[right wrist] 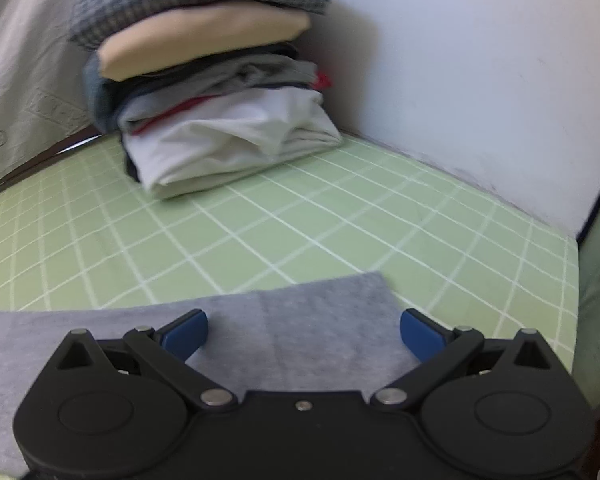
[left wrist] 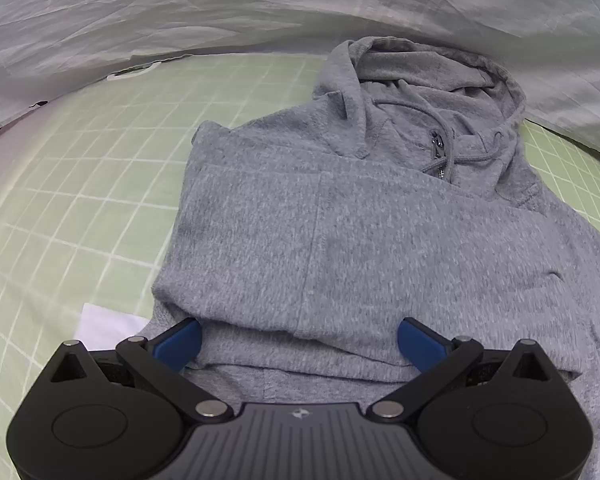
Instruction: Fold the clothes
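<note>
We count one grey hoodie (left wrist: 340, 240), lying partly folded on the green checked sheet (left wrist: 80, 200), hood away from us, zip and two drawcords showing; a sleeve lies folded across its body. One left gripper (left wrist: 299, 344), blue fingers (left wrist: 180, 342) spread wide over the hoodie's near folds, nothing held. One right gripper (right wrist: 304, 334), fingers likewise spread, over a flat grey corner of the hoodie (right wrist: 320, 320). One stack (right wrist: 212, 80) of folded clothes stands well apart against the white wall (right wrist: 480, 60), checked piece on top. One white cloth (left wrist: 220, 20) hangs behind the hoodie; one white scrap (left wrist: 108, 324) lies beside the left fingers
</note>
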{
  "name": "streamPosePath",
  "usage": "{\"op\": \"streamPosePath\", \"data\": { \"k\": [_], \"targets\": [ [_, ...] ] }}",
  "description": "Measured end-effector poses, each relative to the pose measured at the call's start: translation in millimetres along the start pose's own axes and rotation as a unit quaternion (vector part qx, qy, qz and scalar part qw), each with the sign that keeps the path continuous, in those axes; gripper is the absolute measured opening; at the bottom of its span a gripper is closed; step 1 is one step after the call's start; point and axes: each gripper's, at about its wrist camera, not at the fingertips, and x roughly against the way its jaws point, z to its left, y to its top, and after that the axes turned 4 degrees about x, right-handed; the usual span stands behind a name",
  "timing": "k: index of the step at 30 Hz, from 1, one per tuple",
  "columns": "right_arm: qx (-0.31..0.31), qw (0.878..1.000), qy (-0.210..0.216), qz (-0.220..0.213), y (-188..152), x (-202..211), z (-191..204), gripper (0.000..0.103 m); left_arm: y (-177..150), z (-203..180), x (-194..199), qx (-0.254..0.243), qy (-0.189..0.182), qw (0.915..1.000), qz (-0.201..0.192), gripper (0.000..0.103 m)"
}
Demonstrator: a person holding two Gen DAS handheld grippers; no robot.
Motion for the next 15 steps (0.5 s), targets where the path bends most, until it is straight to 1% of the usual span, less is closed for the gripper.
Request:
{"op": "streamPosePath", "data": {
  "k": [3,6,9,10,11,12,13,14,15],
  "targets": [
    [-0.017,1.0,-0.009,0.001,-1.9,-3.6,-8.3,0.103,-0.8,0.3,0.0,0.001,0.0,1.0,-0.003,0.103],
    [-0.025,1.0,-0.016,0.002,-3.2,-1.2,-4.2,0.103,-2.2,0.9,0.5,0.002,0.0,1.0,-0.007,0.103],
    [-0.015,1.0,-0.004,0.007,-1.9,1.0,2.4,0.103,-2.0,0.9,0.8,0.002,0.0,1.0,-0.007,0.103],
    [-0.011,1.0,0.0,0.008,-1.4,1.7,4.6,0.101,-1.5,1.1,0.9,0.002,-0.001,1.0,-0.006,0.103],
    [-0.008,1.0,0.005,0.009,-1.1,3.4,7.2,0.092,-1.0,1.3,1.0,0.002,-0.001,1.0,-0.005,0.103],
    [-0.003,1.0,0.012,0.006,-0.9,7.2,10.4,0.075,-0.6,1.5,1.2,0.003,-0.002,1.0,-0.004,0.103],
    [0.001,1.0,0.017,0.004,-0.8,10.9,14.0,0.063,0.0,2.1,1.8,0.001,-0.003,1.0,-0.003,0.103],
    [0.005,1.0,0.021,0.003,-0.9,14.3,18.2,0.038,0.4,2.6,3.3,-0.001,-0.004,1.0,-0.005,0.101],
    [0.005,1.0,0.026,0.006,-1.1,17.3,22.5,0.022,0.3,3.4,5.7,-0.002,-0.005,0.9999,-0.009,0.101]
  ]
}}
